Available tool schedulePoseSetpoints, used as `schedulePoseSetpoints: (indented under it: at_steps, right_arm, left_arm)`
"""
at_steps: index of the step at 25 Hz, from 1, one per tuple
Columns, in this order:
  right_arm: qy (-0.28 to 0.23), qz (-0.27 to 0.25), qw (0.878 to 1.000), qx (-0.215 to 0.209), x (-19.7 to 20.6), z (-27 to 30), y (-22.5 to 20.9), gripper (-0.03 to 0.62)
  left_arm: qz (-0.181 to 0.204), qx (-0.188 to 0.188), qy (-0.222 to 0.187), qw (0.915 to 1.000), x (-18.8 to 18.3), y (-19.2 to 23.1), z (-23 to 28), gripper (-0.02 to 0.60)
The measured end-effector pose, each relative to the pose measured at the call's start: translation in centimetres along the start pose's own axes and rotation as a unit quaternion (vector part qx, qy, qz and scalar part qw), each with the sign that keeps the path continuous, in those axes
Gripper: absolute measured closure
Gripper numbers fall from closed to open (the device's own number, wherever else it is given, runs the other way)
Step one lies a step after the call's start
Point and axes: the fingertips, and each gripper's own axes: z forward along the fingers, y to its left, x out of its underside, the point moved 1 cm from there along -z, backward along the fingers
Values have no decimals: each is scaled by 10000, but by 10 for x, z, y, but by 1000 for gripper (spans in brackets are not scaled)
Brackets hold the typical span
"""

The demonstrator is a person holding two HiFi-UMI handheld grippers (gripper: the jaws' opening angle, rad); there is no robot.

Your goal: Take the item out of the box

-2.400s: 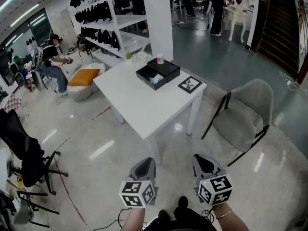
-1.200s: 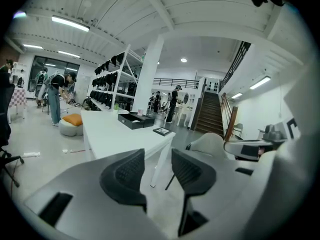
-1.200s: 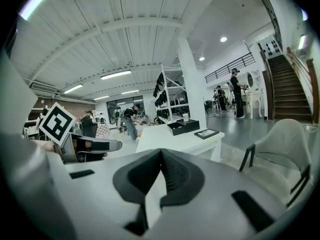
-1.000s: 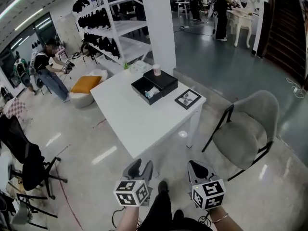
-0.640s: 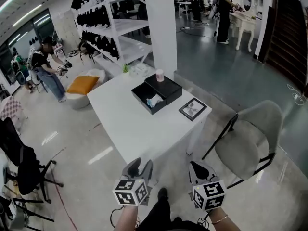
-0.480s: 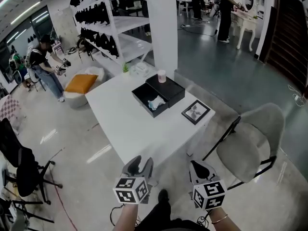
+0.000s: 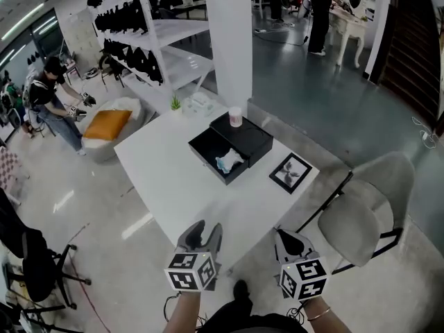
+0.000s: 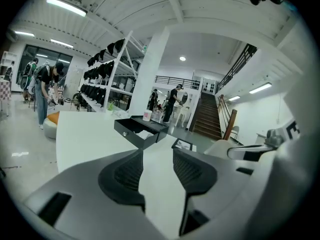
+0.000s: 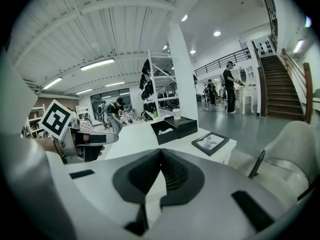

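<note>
Carrying the left hand-held gripper [image 7: 201, 232] low over the near corner of the bench [image 7: 166, 186], jaws spread and empty, only bare white top showing through the gap. Carrying the right hand-held gripper [image 7: 292, 240] just beside it, tips pressed together on nothing. Closer in than a couple of seconds back: then well short of the bench with a stretch of open floor [image 7: 104, 207] between, now right up at the near edge after a walk forward. No real change in either grip over that approach. Farther out, on the far half of the bench: the black box [image 7: 243, 139], one half lying open toward the near left, with the pale crumpled item [image 7: 228, 162] resting inside it, untouched. At the box's far corner, a small cup [image 7: 236, 116], standing on it or just behind it, hard to say which. To the right of the box, a framed picture [image 7: 291, 173] flat near the bench's edge. Off the bench to the right, a grey chair [image 7: 364, 210]; beyond the far end, a white pillar [image 7: 227, 33] and shelving [image 7: 163, 40]. For the task, by the look of it: approach all but finished, reach not yet begun. Box well apart from both grippers, so probably another lean or step needed before sending the spread left one down into the open half. Soft, light look to the item, so likely best pinched on a raised fold, away from the box wall.
</note>
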Motion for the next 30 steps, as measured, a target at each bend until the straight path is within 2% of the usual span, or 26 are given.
schedulePoseSetpoints:
  at_steps: [12,21,30]
  right_arm:
    - [128,69,9996,227,-14,42,0,594]
    - [146,183,9989,411,-19,54,-15,594]
    - [167,222,9990,345,-30,84,-30,594]
  left_arm:
    - [-55,92,42,9999,-20,38,36,410]
    - [39,148,110,9998,-35,41,60,410]
    - [229,129,171,9995,-51,46,94,407]
